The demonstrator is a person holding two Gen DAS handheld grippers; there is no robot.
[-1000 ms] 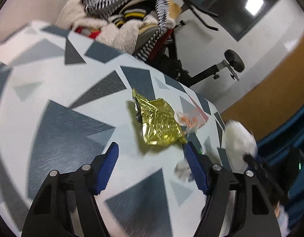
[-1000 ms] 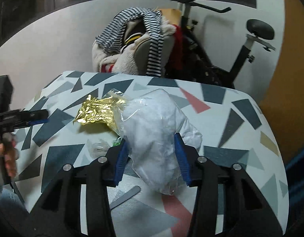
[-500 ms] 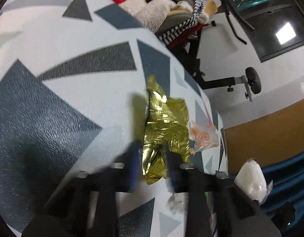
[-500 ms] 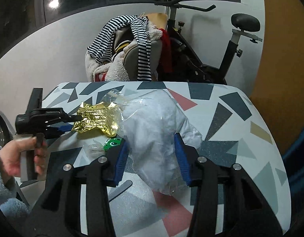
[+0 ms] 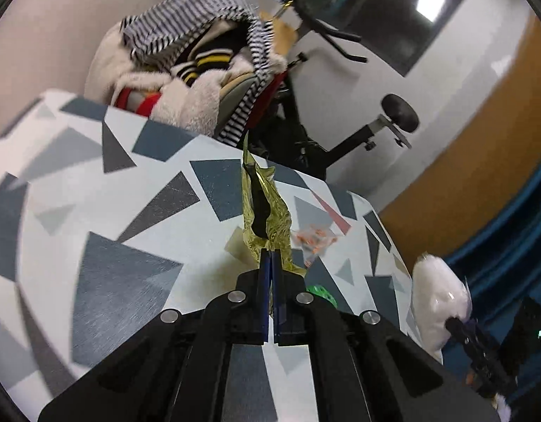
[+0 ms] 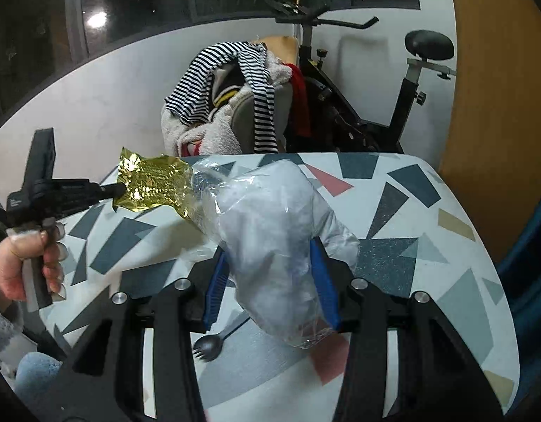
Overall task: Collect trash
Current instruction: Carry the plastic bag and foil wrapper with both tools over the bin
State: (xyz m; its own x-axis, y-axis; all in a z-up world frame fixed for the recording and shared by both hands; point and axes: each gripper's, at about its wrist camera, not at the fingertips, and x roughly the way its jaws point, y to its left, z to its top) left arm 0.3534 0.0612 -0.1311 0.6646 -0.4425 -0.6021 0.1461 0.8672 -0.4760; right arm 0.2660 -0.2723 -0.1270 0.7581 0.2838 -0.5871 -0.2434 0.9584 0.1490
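Observation:
My left gripper (image 5: pixel 270 258) is shut on the lower end of a crumpled gold foil wrapper (image 5: pixel 266 211), which hangs lifted above the patterned table (image 5: pixel 122 246). From the right wrist view the gold wrapper (image 6: pixel 150 183) sticks out from the left gripper (image 6: pixel 117 190), held by a person's hand (image 6: pixel 24 260). My right gripper (image 6: pixel 270 249) is shut on a clear plastic bag stuffed with white material (image 6: pixel 270 207), held over the table. That bag (image 5: pixel 435 295) shows at the right of the left wrist view. A clear wrapper with orange print (image 5: pixel 314 242) and a green item (image 5: pixel 321 293) lie on the table.
A dark spork (image 6: pixel 214 343) lies on the table under the bag. Behind the table (image 6: pixel 411 246) a chair is piled with striped and fleecy clothes (image 6: pixel 231 105), next to an exercise bike (image 6: pixel 393 112). A wooden panel (image 6: pixel 499 105) rises at the right.
The left gripper dropped onto the gold wrapper, shut on its near end and lifted it off the table. The right gripper kept its grip on the white bag and shifted a little.

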